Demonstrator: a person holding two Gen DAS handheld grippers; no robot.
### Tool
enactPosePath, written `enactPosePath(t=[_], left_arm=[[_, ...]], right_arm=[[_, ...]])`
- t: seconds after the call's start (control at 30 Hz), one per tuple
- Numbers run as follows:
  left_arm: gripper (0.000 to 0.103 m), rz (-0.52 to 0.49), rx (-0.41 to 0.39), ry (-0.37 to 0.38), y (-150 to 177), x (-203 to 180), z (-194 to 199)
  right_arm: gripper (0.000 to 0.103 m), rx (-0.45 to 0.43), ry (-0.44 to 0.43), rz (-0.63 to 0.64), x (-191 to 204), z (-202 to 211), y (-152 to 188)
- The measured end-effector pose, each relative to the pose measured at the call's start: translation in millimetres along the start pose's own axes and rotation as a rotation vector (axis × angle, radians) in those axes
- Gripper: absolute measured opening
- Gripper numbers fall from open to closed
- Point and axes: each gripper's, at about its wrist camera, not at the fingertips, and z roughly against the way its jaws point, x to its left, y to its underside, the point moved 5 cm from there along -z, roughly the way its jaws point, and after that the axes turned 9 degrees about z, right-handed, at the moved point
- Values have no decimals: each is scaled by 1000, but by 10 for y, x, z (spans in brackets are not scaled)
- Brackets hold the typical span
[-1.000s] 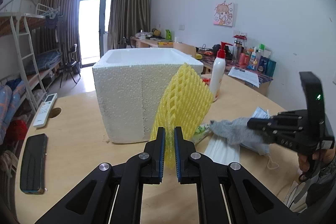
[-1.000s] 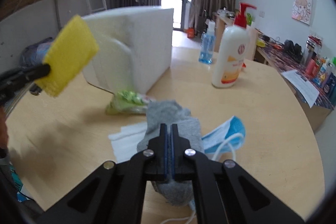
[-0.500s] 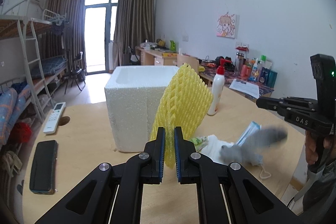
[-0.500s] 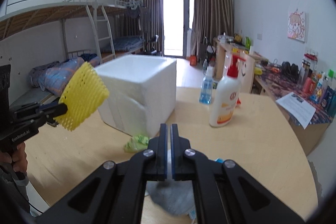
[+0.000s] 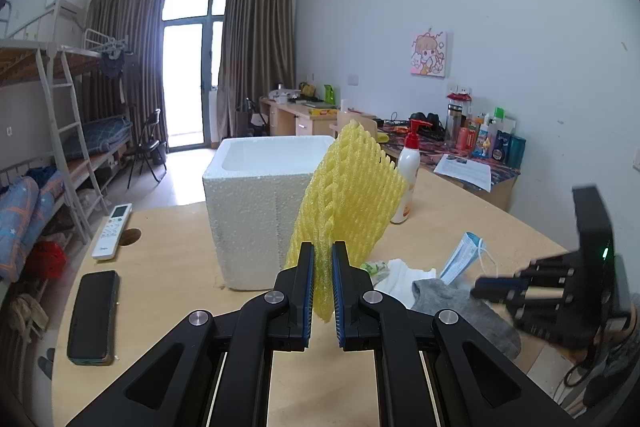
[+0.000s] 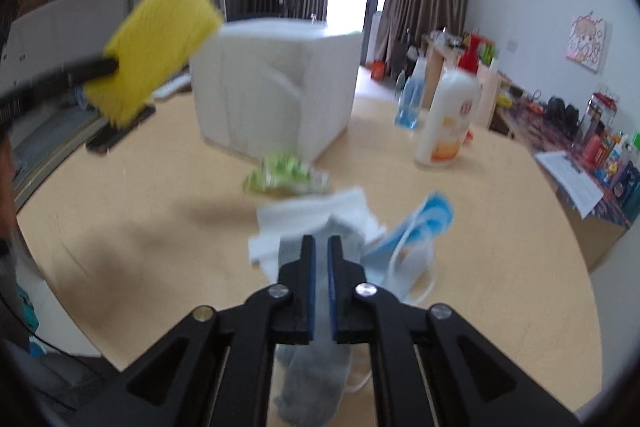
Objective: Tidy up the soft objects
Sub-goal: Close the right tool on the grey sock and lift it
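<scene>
Left claw point(image 5: 323, 287): it squeezes the yellow foam net point(image 5: 348, 195) tight between its two fingers. The net sticks up in front of the claw.
White foam box point(image 5: 256, 211): it stands just past the left claw, behind the net, with its top open. The net is not in it yet. I think the soft things go in here.
Phone point(image 5: 94, 311): it lies flat on the table point(image 5: 168, 267), off to the left of the left claw.
Green packet point(image 6: 286, 177): it lies ahead of the right claw, close to the box.
White cloth point(image 6: 320, 213): it lies just ahead of the right claw.
Right claw point(image 6: 321, 283): a second ago it was pinching the grey sock. Now its fingers have just been opening a little. There is a small gap, and the sock shows through it, but the fingers do not press on it.
Grey sock point(image 6: 316, 371): it lies on the table right under the right claw, touching the white cloth.
Blue mask point(image 6: 416, 239): it lies just to the right of the right claw.
What it means: the sock has slipped out, so I think the right claw must grab it again.
</scene>
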Motion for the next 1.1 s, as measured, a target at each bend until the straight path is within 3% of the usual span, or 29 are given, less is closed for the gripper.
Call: enactPosePath(t=[0.1, 0.3, 0.63, 0.67, 0.73, 0.8, 0.93, 1.1], left_arm=[[9, -10, -5, -7, 17, -26, 46], [9, 12, -22, -37, 30, -12, 160], [9, 36, -73, -89, 74, 44, 468], [9, 40, -75, -93, 86, 54, 488], [9, 56, -78, -104, 117, 78, 535], [9, 63, -75, -111, 151, 95, 567], [9, 74, -72, -133, 221, 148, 630], [9, 83, -77, -151, 243, 200, 698]], right_arm=[[36, 22, -7, 2, 45, -22, 138], [50, 72, 10, 2, 84, -110, 332], [51, 118, 33, 11, 120, -264, 452], [50, 118, 33, 11, 124, -260, 452], [27, 117, 18, 14, 127, -253, 448], [12, 121, 22, 21, 133, -240, 442], [11, 100, -24, -2, 131, -198, 424], [11, 5, -81, -44, 138, 55, 267]])
